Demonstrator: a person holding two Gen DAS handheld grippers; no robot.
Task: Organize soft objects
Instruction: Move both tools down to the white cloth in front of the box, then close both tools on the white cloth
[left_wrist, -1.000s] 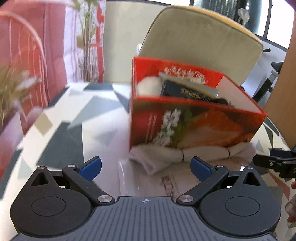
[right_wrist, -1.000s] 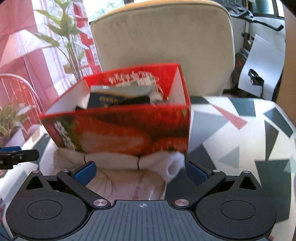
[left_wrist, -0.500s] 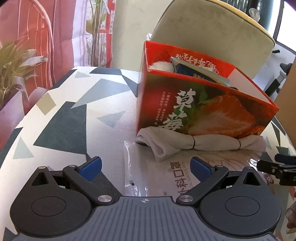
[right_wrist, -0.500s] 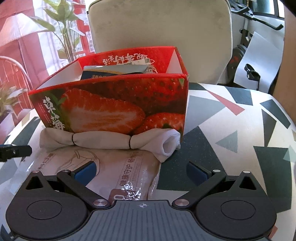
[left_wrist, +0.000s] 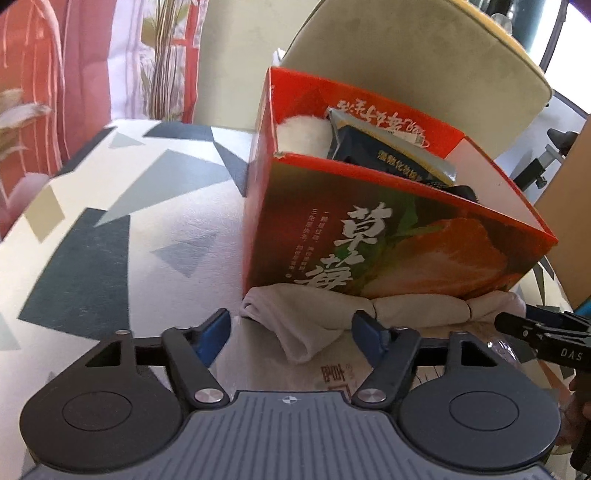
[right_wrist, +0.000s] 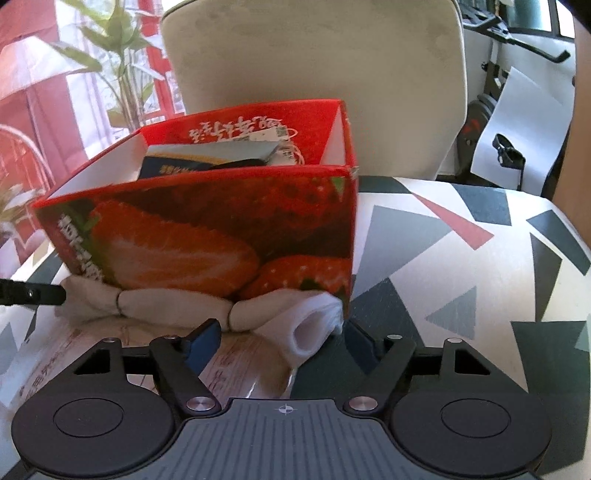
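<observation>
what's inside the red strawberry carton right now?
The red strawberry-print cardboard carton holds a fluffy white soft item in its left corner and a dark blue foil packet leaning beside it. Anything deeper is hidden by the front wall.

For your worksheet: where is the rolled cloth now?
In both views the rolled cloth lies on the table against the strawberry box's front base.

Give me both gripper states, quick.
Left gripper: open, empty, one end of the tied socks between its fingers.
Right gripper: open, empty, at the socks' other end.
</observation>
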